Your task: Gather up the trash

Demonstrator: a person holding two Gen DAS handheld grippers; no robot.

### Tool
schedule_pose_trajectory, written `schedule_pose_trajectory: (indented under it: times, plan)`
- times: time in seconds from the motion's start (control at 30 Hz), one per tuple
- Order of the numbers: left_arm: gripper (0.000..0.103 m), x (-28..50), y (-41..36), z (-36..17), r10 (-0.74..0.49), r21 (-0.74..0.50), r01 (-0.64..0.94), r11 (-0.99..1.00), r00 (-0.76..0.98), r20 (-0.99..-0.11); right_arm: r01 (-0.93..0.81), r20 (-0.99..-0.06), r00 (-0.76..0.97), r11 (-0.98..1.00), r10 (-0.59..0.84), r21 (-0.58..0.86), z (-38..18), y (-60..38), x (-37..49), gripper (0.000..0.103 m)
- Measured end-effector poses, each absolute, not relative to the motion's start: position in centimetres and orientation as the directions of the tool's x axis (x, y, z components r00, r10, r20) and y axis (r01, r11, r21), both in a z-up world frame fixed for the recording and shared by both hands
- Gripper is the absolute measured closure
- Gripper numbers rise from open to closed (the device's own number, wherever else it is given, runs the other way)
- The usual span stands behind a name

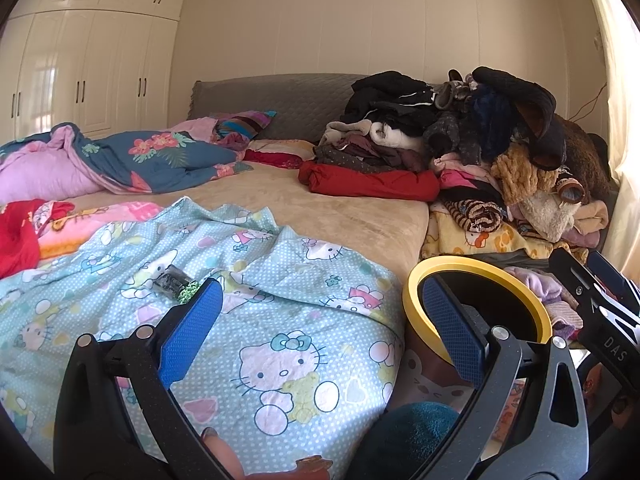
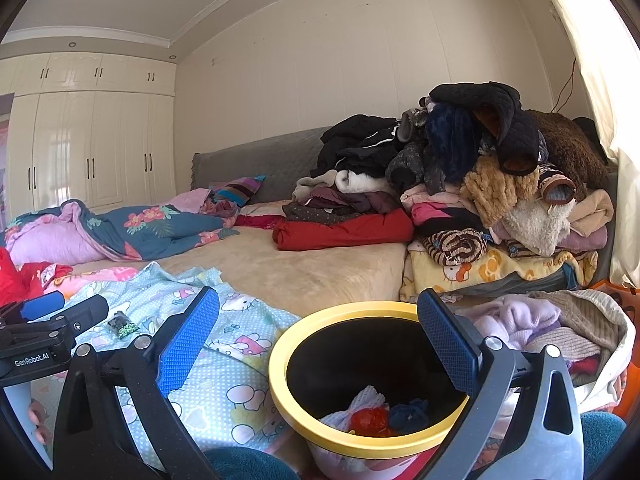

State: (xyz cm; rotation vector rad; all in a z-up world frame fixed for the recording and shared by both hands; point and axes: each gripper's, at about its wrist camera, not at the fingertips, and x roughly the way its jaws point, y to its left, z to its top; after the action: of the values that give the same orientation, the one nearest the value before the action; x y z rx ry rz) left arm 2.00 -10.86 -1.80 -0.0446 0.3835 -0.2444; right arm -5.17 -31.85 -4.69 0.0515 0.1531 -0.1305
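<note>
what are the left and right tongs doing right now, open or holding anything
Left tongs: open, holding nothing, above the blue blanket.
Right tongs: open, holding nothing, above the yellow-rimmed bin.

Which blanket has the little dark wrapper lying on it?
The light blue cartoon-cat blanket, nearest the left gripper, holds the dark wrapper. The dark blue flowered quilt lies farther back, bare.

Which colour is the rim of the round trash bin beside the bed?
Yellow. The round trash bin's rim shows best in the right wrist view; inside it looks black.
</note>
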Motion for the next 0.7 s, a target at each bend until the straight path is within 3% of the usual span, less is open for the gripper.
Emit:
schedule_pose_trajectory:
  times: [0.7]
  plan:
    - [0.011, 2.05, -10.78, -1.76, -0.248, -0.089, 0.231, 0.969, 0.898, -0.365, 0.147, -0.163, 0.977, 0.988, -0.136, 0.057, -5.00, -32.19, -5.37, 0.006]
